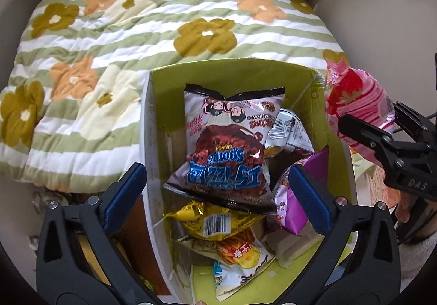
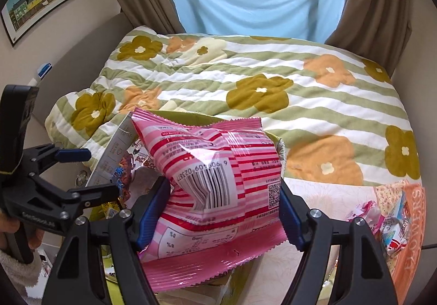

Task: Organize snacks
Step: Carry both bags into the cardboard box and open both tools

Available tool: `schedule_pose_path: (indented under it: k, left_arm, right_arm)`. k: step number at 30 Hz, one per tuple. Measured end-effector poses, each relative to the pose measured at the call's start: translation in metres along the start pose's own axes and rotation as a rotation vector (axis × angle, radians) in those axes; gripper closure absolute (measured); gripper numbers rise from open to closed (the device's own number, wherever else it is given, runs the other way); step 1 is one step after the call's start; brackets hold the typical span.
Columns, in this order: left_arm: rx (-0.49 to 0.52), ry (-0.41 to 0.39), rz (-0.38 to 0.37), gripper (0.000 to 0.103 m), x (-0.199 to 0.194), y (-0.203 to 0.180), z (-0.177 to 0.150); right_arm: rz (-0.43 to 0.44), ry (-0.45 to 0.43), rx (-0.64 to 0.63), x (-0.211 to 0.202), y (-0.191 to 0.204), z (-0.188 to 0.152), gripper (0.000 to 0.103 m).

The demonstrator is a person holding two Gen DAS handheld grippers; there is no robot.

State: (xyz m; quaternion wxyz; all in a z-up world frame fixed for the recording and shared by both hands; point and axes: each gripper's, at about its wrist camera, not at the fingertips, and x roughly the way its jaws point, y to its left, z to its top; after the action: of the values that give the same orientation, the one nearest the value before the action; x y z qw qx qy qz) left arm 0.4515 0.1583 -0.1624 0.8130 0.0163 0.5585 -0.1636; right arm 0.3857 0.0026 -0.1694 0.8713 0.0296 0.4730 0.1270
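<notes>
Above, left gripper, jaws wide apart and empty, over the brown-and-white chocolate puff bag lying in the green-lined cardboard box; right gripper clamps the pink-striped foil snack bag, seemingly for boxing next

The blanket has green and white stripes with brown, orange and cream flowers. The box is green inside. One snack bag is pink with red and white stripes. Another bag is white and brown with blue letters. The fingers have blue pads.
</notes>
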Motion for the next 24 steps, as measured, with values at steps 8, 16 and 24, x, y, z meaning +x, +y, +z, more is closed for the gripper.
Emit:
schedule_pose_path:
  k: [8, 16, 24]
  left_arm:
    - [-0.061, -0.03, 0.003, 0.0, -0.02, -0.001, -0.022]
    - [-0.101, -0.041, 0.023, 0.0, -0.025, 0.003, -0.042]
    - [-0.129, -0.038, 0.028, 0.0, -0.027, 0.002, -0.063]
  right_arm:
    - [0.029, 0.02, -0.007, 0.01, 0.001, 0.007, 0.03]
    - [0.052, -0.075, -0.014, 0.005, 0.009, 0.01, 0.009]
    - [0.05, -0.069, -0.021, -0.005, 0.009, -0.008, 0.009]
